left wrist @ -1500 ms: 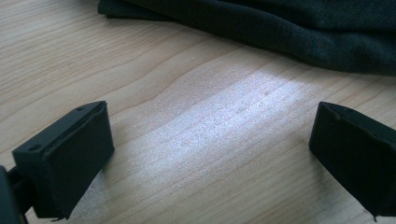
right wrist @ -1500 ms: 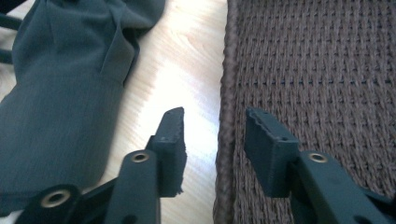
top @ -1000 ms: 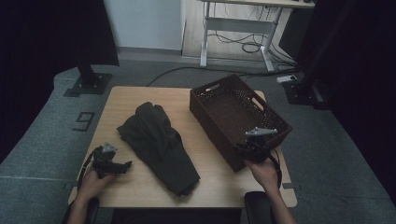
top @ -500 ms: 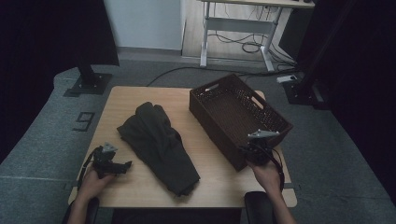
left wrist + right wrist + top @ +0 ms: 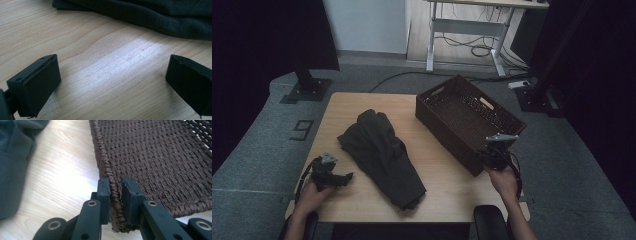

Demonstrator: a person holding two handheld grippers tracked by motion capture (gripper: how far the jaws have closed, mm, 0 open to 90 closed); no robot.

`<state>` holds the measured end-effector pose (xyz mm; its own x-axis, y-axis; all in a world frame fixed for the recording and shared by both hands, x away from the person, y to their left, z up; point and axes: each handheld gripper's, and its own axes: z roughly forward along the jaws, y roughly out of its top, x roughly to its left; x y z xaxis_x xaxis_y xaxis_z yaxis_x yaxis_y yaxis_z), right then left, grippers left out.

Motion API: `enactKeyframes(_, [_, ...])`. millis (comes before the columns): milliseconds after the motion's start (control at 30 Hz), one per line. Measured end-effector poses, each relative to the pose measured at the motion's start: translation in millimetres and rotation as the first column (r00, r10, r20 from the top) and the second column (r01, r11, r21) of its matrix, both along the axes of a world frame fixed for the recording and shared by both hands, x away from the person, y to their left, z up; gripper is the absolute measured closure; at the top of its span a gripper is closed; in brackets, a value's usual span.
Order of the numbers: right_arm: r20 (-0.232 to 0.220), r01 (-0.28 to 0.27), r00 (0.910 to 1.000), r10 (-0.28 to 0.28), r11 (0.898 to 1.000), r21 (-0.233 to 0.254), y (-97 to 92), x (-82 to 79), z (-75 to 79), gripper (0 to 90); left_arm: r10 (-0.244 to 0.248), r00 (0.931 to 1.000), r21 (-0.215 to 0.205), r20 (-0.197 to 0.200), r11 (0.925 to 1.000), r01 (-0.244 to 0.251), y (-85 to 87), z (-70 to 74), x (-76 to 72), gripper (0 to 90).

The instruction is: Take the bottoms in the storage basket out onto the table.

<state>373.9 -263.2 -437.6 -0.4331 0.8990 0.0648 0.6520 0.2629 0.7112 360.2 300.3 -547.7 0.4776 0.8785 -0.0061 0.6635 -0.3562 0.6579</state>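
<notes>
Right gripper view — basket rim (image 5: 113,192) pinched inside right claw (image 5: 115,187).

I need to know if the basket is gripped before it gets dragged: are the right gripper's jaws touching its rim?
Touching. The right gripper view shows the right gripper with both jaws pressed against the braided rim of the basket, no gap.

The basket (image 5: 472,117) has shifted toward the table's right edge, drawn by the right gripper (image 5: 115,185), whose jaws reopened slightly on its rim.
</notes>
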Motion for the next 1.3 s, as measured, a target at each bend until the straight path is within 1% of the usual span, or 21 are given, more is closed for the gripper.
enactKeyframes(100, [0.001,0.011,0.9999,-0.011,1.000,-0.002,-3.8,2.8,-0.3,75.5,0.000,1.0000,0.000,0.000,1.0000,0.000,0.0,0.0,0.0,0.0])
enactKeyframes(200, [0.004,0.035,0.9994,-0.035,0.999,-0.007,-10.9,7.9,-1.6,74.1,0.000,1.0000,0.000,0.000,1.0000,0.000,0.0,0.0,0.0,0.0])
enactKeyframes(300, [0.006,0.043,0.9991,-0.043,0.999,-0.009,-13.1,10.6,-1.9,73.6,0.000,1.0000,0.000,0.000,1.0000,0.000,0.0,0.0,0.0,0.0])
enactKeyframes(400, [0.013,0.059,0.9982,-0.058,0.997,-0.040,-14.7,16.6,-2.2,73.1,0.000,1.0000,0.000,0.000,1.0000,0.000,0.0,0.0,0.0,0.0])
enactKeyframes(500, [0.015,0.065,0.9978,-0.065,0.997,-0.046,-15.9,20.1,-2.5,73.0,0.000,1.0000,0.000,0.000,1.0000,0.000,0.0,0.0,0.0,0.0])
enactKeyframes(533, [0.014,0.070,0.9975,-0.070,0.997,-0.044,-17.6,23.4,-2.8,73.0,0.000,1.0000,0.000,0.000,1.0000,0.000,0.0,0.0,0.0,0.0])
enactKeyframes(733, [0.013,0.081,0.9967,-0.081,0.996,-0.031,-22.0,30.8,-3.6,73.0,0.000,1.0000,0.000,0.000,1.0000,0.000,0.0,0.0,0.0,0.0])
enactKeyframes(767, [0.013,0.082,0.9966,-0.082,0.996,-0.024,-24.0,33.3,-4.1,73.0,0.000,1.0000,0.000,0.000,1.0000,0.000,0.0,0.0,0.0,0.0])
enactKeyframes(1167, [0.011,0.098,0.9951,-0.098,0.995,0.007,-34.1,45.1,-6.0,73.1,0.004,1.0000,-0.001,0.000,1.0000,-0.004,-0.4,0.0,-0.2,0.0])
enactKeyframes(1300, [0.014,0.102,0.9947,-0.102,0.995,0.007,-36.7,48.2,-6.3,73.1,0.004,1.0000,0.000,0.000,1.0000,-0.004,-0.4,0.0,-0.3,0.0])
